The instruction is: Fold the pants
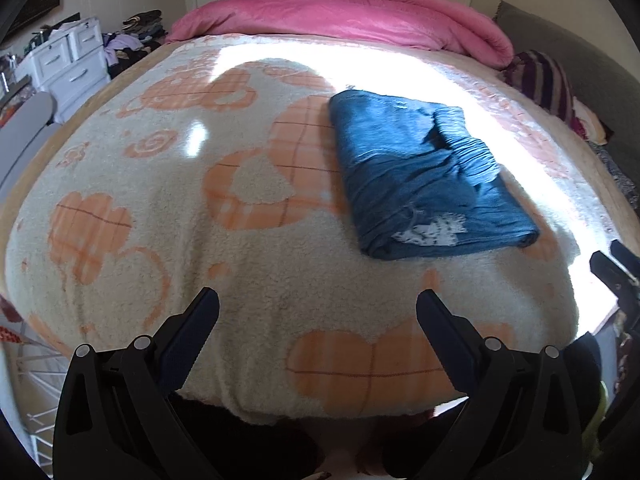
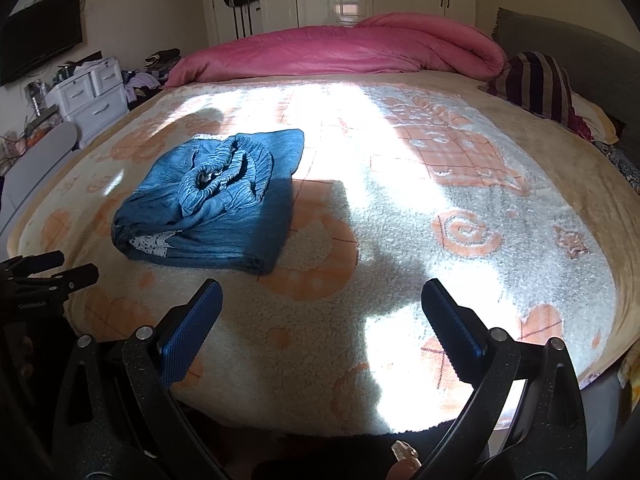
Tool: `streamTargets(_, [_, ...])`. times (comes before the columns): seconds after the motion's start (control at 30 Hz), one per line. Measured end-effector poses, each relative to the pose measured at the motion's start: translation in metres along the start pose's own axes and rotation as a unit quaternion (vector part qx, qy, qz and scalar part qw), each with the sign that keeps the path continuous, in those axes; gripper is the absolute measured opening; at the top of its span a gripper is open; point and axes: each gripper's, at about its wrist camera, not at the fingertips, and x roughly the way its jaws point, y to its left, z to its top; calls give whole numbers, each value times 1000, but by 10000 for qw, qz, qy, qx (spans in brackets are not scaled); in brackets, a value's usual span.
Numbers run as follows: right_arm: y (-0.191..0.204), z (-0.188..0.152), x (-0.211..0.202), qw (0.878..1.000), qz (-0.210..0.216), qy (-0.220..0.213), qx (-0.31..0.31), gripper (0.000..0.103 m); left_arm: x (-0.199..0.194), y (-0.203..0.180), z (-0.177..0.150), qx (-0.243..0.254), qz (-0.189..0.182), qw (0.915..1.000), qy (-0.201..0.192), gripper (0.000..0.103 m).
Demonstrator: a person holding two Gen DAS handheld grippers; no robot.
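Denim pants (image 1: 430, 176) sit folded into a chunky blue bundle on the fleece blanket (image 1: 248, 264), right of centre in the left wrist view and centre left in the right wrist one, elastic waistband bunched on top and a bit of white lace poking out at the near edge. Left gripper (image 1: 318, 306) has its fingers wide apart over bare blanket at the bottom of frame, holding nothing. Right gripper (image 2: 322, 296) is the same deal, spread open and empty, well short of the bundle. Looks like the folding is basically done, so the only thing left is probably tidying: a good move would be flattening that scrunched waistband and tucking the lace in, pinching just the top layer so the fold underneath doesn't get dragged apart. Pink duvet (image 2: 340, 50) is rolled up along the top of frame.
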Motion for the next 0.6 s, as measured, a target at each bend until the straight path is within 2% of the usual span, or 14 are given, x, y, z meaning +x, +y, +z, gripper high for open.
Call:
streamTargets(0.13, [-8, -1, 3, 9999, -113, 63, 42, 94, 2, 12, -1, -107, 263, 9996, -22, 99])
streamTargets(0.3, [-32, 5, 16, 9989, -365, 163, 237, 94, 11, 46, 18, -491, 268, 9984, -54, 99])
streamTargets(0.43, [-67, 21, 30, 9966, -706, 166, 386, 94, 46, 92, 59, -845, 502, 9949, 217, 99])
streamTargets(0.5, [-91, 34, 40, 9936, -1021, 191, 449, 94, 66, 114, 83, -883, 804, 9924, 283, 99])
streamTargets(0.6, [-129, 57, 62, 9881, -1438, 248, 478, 94, 95, 151, 122, -1052, 989, 9887, 396, 99])
